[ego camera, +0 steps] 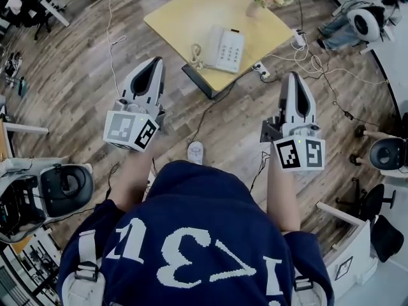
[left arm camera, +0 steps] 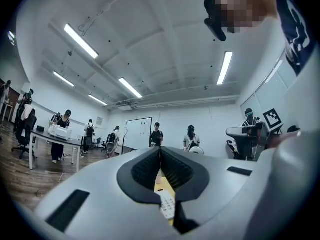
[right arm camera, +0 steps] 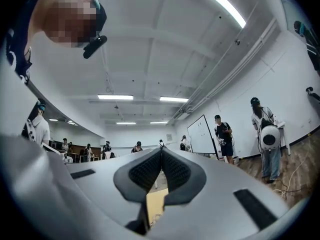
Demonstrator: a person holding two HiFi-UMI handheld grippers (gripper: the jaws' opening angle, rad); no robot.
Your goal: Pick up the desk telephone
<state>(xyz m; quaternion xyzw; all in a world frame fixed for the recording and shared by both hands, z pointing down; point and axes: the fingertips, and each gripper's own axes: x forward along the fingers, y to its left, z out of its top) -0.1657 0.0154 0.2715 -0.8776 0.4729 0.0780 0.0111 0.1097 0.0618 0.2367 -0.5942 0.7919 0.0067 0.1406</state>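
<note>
The left tool (ego camera: 155, 62) and the right tool (ego camera: 294, 76) are both held out in front of the person, level and well apart, above the wooden floor (ego camera: 76, 62). Both point toward a low yellow bench (ego camera: 185, 8). Each tool is closed, its dark ribbed pads meeting with nothing between them, as the left gripper view and the right gripper view show. The desk telephone (ego camera: 221, 48) lies flat on the near part of the bench, keypad up. Its handset is on the cradle and its coiled cord (ego camera: 196, 55) is bunched at its left side. It is ahead of the tools, roughly between their lines, and neither touches it. In the left gripper view a strip of its keypad shows below the closed jaws. A vase of flowers (ego camera: 256, 5) stands on the far side of the bench, and cables trail over the floor to its right.
</note>
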